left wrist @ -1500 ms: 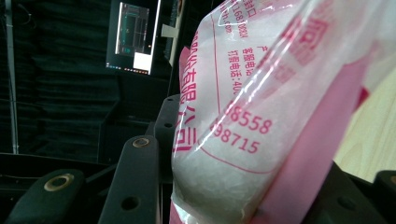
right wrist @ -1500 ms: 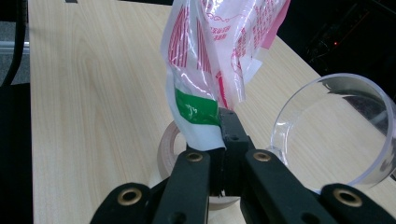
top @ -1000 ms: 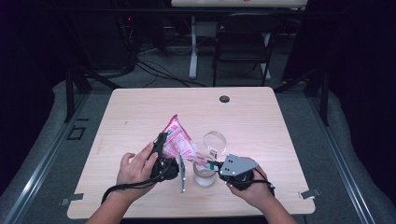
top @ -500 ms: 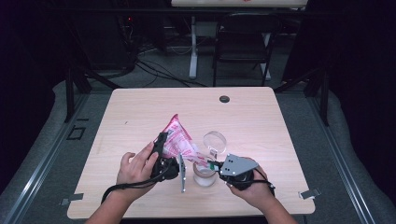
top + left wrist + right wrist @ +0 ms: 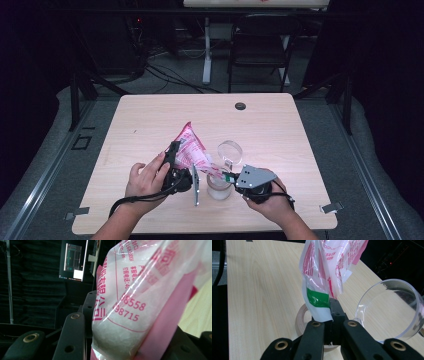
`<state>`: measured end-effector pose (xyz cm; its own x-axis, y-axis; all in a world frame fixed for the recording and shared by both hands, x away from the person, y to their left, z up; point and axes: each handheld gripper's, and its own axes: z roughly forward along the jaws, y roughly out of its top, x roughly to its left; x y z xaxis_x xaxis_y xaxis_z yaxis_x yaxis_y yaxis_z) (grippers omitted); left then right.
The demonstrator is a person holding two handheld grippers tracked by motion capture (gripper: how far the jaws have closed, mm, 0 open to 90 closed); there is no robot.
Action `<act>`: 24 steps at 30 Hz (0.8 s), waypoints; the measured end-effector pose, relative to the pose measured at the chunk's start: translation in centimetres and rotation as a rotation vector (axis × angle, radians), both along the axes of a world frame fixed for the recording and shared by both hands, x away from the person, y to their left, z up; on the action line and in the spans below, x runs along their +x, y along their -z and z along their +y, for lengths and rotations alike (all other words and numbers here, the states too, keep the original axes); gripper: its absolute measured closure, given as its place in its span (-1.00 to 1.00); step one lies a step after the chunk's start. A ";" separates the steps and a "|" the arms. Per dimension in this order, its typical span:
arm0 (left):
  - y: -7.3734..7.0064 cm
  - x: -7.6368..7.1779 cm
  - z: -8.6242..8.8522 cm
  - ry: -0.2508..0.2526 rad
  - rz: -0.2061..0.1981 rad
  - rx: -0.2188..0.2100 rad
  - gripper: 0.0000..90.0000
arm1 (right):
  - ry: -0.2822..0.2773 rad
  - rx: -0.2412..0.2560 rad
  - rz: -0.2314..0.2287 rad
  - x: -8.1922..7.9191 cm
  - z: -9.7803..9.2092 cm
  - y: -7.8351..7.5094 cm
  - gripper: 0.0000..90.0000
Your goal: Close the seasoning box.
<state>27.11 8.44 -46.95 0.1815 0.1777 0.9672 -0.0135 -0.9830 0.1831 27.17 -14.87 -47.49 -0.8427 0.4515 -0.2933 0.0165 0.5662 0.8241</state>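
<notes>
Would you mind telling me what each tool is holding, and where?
Both hold the pink bag: the left tool at its full body, the right tool at its green-banded corner.

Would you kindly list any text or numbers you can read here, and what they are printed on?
"8558" and, below it, "98715": pink digits on the plastic bag, left gripper view.
"168.com": partial web address at the bag's top.
Pink Chinese characters on the bag: too angled to read.
Monitor behind: too small.

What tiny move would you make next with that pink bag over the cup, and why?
Probably tip the bag a little steeper. The left tool grips its full end, where white grains sit packed, and the right tool pinches its lower corner just above the cup. That corner already points down at the cup, so more tilt should move the grains toward it.
</notes>
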 end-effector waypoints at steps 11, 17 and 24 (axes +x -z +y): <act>-0.1 0.0 -0.1 -0.002 0.002 0.002 0.39 | 0.002 0.001 -0.002 0.0 0.0 0.0 1.00; -0.1 0.0 -0.1 0.002 -0.003 0.003 0.39 | 0.002 0.003 -0.002 0.0 0.0 0.0 1.00; -0.1 0.0 -0.1 0.005 -0.006 0.001 0.39 | 0.002 0.002 -0.002 0.0 -0.1 0.0 1.00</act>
